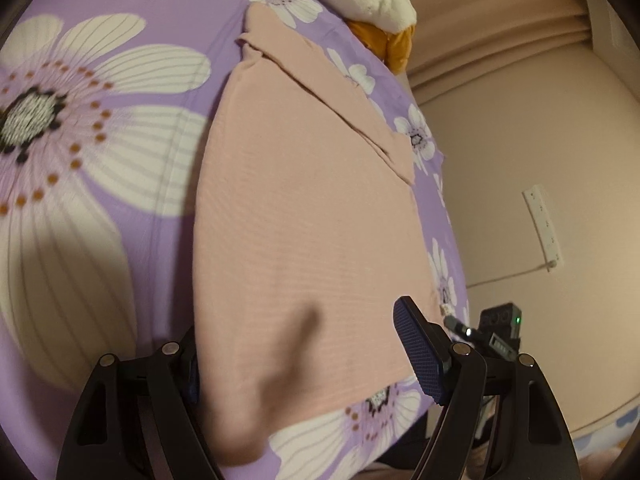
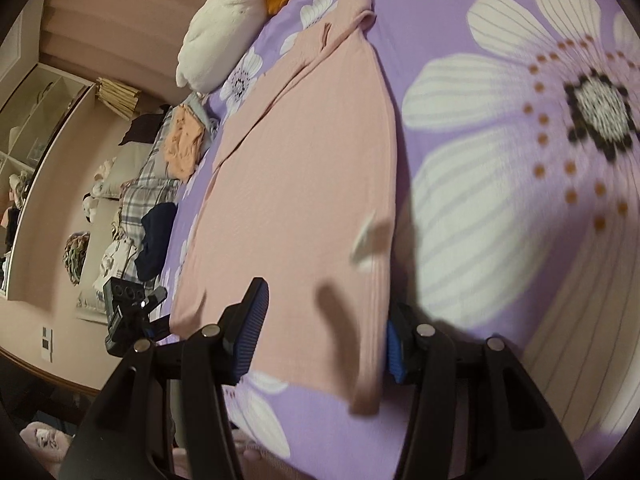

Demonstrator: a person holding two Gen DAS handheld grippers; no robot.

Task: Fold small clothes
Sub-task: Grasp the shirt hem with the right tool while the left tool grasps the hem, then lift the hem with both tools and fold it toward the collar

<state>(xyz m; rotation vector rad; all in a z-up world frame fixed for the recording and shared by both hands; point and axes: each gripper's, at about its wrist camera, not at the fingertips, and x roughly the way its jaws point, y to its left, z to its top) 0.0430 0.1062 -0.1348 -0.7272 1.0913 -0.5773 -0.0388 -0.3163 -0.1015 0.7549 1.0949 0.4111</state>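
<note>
Both the left gripper [image 1: 316,364] and right gripper [image 2: 324,340] stand open, holding nothing, straddling the near hem of the flat pink top [image 1: 304,200], probably to grip it for a fold.

Pink ribbed top [image 1: 304,208] [image 2: 296,184], spread flat and long on a purple bed sheet [image 1: 132,4] [image 2: 452,12] printed with big white flowers, reaching from the near edge away toward the far end. Folded lengthwise along one long side, with a flap laid over the body and a narrow bunched part, collar or sleeve, at the far end. Near hem lifted into a soft ridge with a shadow beside it, one near corner hanging over the bed's edge; small white tag [image 2: 364,240] showing close to one side seam.
</note>
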